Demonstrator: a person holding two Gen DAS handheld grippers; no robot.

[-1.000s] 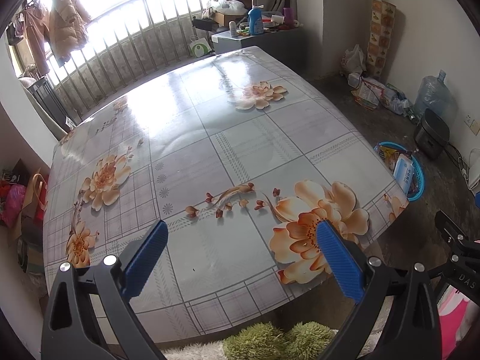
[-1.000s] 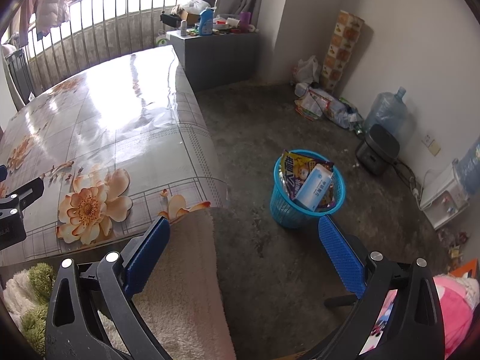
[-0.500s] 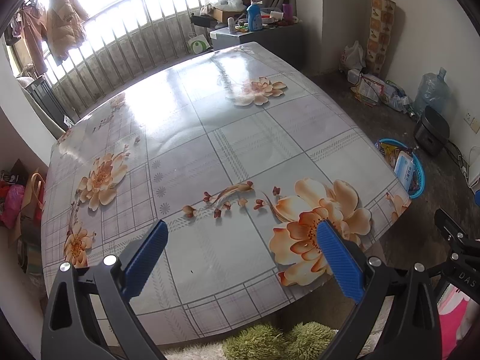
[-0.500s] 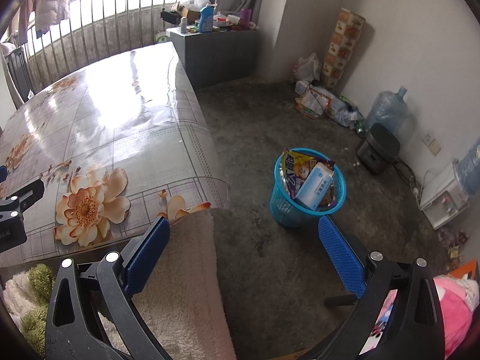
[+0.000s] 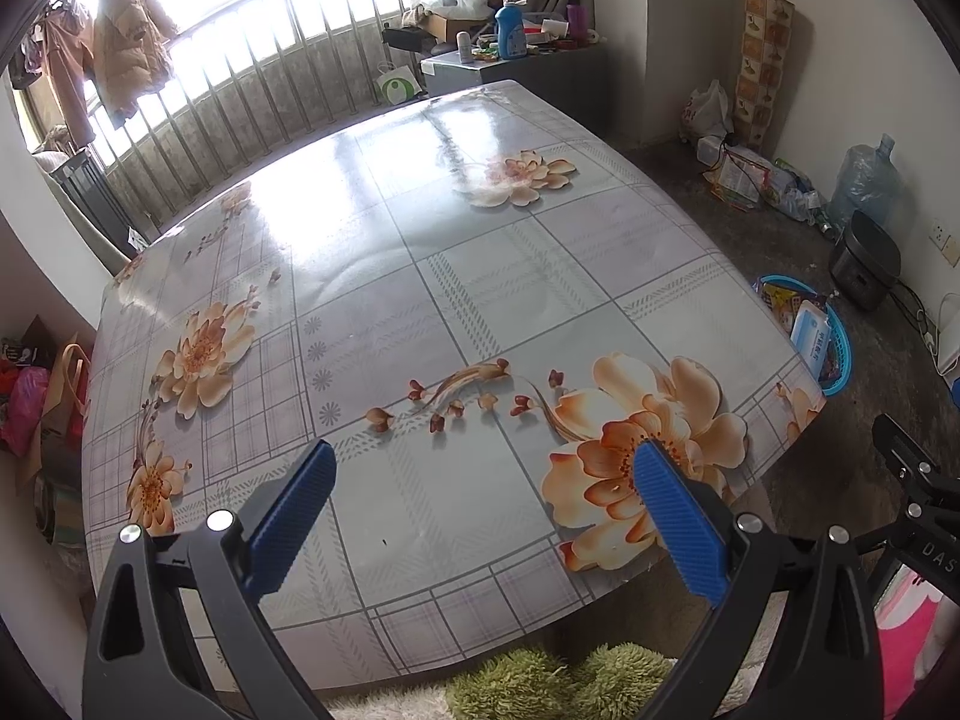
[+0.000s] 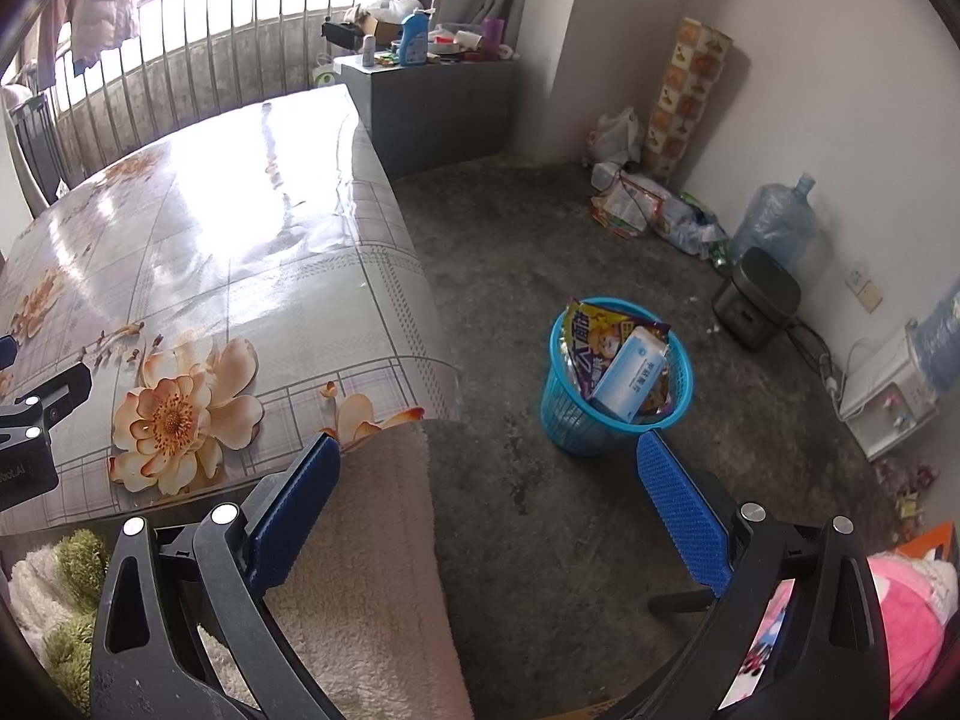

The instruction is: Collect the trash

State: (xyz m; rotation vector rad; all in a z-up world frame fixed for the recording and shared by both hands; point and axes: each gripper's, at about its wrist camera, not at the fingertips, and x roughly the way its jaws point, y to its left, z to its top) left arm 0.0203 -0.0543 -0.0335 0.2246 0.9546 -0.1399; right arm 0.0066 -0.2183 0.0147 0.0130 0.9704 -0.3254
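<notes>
Both grippers: I hold the left gripper (image 5: 480, 516) and right gripper (image 6: 489, 507) with jaws wide apart, nothing between.
Trash: snack bag (image 6: 591, 339) and tissue pack (image 6: 630, 375) in blue basket (image 6: 564, 414), on floor beside table's right edge.
Table (image 5: 456, 276): flowered oilcloth.

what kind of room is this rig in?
Most likely a lived-in home room beside an enclosed balcony. A table with a glossy floral cloth fills the middle, jackets hang at the barred window, and a blue waste basket of wrappers stands on the bare concrete floor near a water jug.
</notes>
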